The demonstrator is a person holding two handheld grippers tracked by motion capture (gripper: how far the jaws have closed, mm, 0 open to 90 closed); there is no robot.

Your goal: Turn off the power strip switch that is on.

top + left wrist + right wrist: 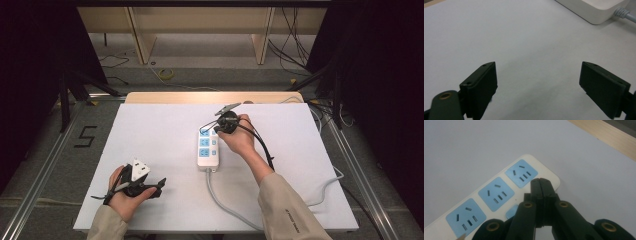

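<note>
Nearest to the camera, the left hand-held gripper (159, 186) rests low on the white bench (150, 140), well apart from the white power strip (208, 147) and on the side of its cable end, with its two black jaws spread wide and nothing between them. At the far end of the power strip, the right hand-held gripper (540, 182) has its jaws pressed together on nothing, their tips over the edge of the strip beside the last blue socket (521, 173). From the near end of the power strip a grey cable (220, 197) runs toward the front edge of the bench.
</note>
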